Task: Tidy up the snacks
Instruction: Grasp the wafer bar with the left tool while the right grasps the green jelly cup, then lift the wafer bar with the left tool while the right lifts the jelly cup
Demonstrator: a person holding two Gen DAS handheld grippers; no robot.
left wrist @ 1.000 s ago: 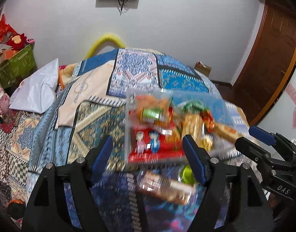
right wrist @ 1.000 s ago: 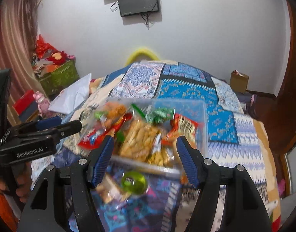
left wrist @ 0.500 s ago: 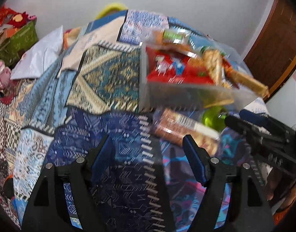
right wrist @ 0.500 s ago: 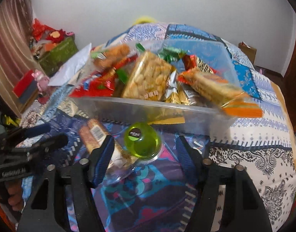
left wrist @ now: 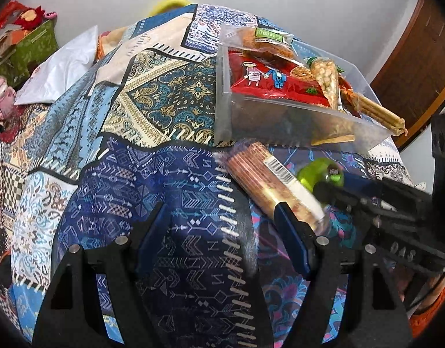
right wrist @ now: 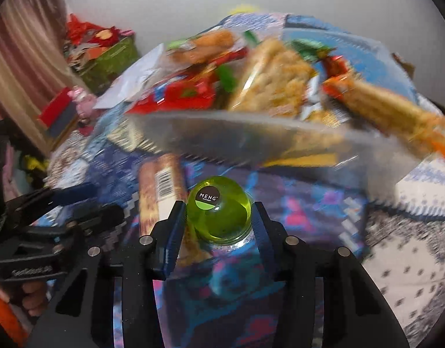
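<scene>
A green dome-shaped jelly cup [right wrist: 219, 217] sits on the patterned bedspread [left wrist: 170, 185] in front of a clear plastic box [left wrist: 280, 121] full of snack packs. My right gripper [right wrist: 218, 204] has its jaws closing on the jelly cup, with both pads against its sides. A long brown biscuit pack [left wrist: 266, 179] with a barcode lies just left of the cup. My left gripper [left wrist: 221, 207] is open over the bedspread with nothing between its fingers. Its right finger overlaps the near end of the biscuit pack. In the left wrist view the jelly cup [left wrist: 315, 172] shows at the right gripper's tips.
A white pillow [left wrist: 62, 69] and a green box [left wrist: 28, 49] of clutter lie at the far left. A wooden door [left wrist: 411, 58] stands at the right. One long snack pack [left wrist: 376, 113] juts over the clear box's near corner.
Both grippers have come down and tilted toward the bed. The right jaws have narrowed from well apart to touching the jelly cup. The left jaws kept their width.
</scene>
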